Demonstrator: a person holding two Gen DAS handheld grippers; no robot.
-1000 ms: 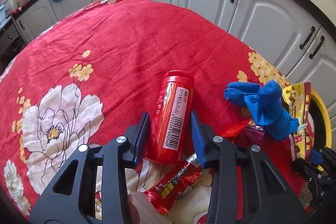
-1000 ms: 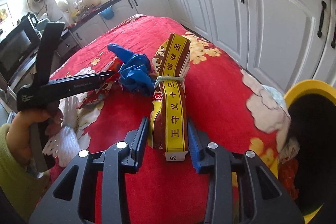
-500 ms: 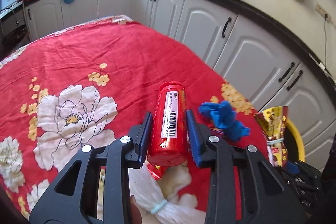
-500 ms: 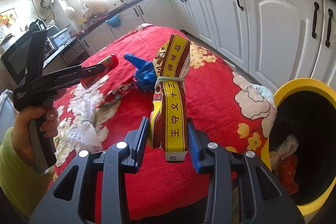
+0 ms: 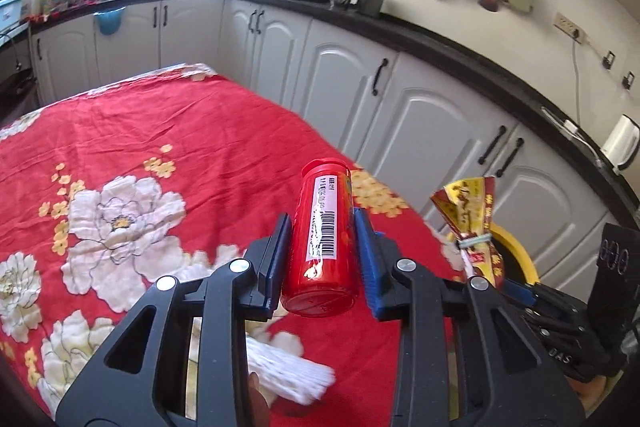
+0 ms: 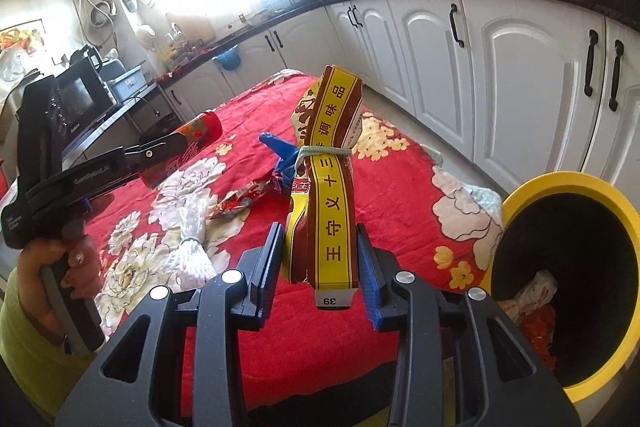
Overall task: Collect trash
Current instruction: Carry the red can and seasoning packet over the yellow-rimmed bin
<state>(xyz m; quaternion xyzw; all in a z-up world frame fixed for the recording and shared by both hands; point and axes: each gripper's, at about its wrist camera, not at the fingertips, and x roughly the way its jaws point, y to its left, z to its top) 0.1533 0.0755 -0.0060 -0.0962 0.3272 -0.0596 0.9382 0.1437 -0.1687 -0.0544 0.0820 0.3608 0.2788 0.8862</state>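
My left gripper (image 5: 320, 261) is shut on a red can (image 5: 322, 239) with a barcode label and holds it well above the red flowered tablecloth (image 5: 160, 131). The can also shows in the right wrist view (image 6: 188, 147). My right gripper (image 6: 318, 269) is shut on a yellow and brown seasoning packet (image 6: 326, 187) tied with a band, lifted beside the yellow-rimmed bin (image 6: 568, 267). The packet also shows in the left wrist view (image 5: 472, 223). The bin holds some trash.
On the cloth lie a blue glove (image 6: 280, 155), a red snack wrapper (image 6: 244, 197) and a white tied bundle (image 6: 192, 247). White cabinets (image 6: 520, 83) run along the far side. The bin stands off the table's right corner.
My left gripper has lifted the red can off the cloth and raised it. My right gripper has raised the packet and moved it toward the bin.
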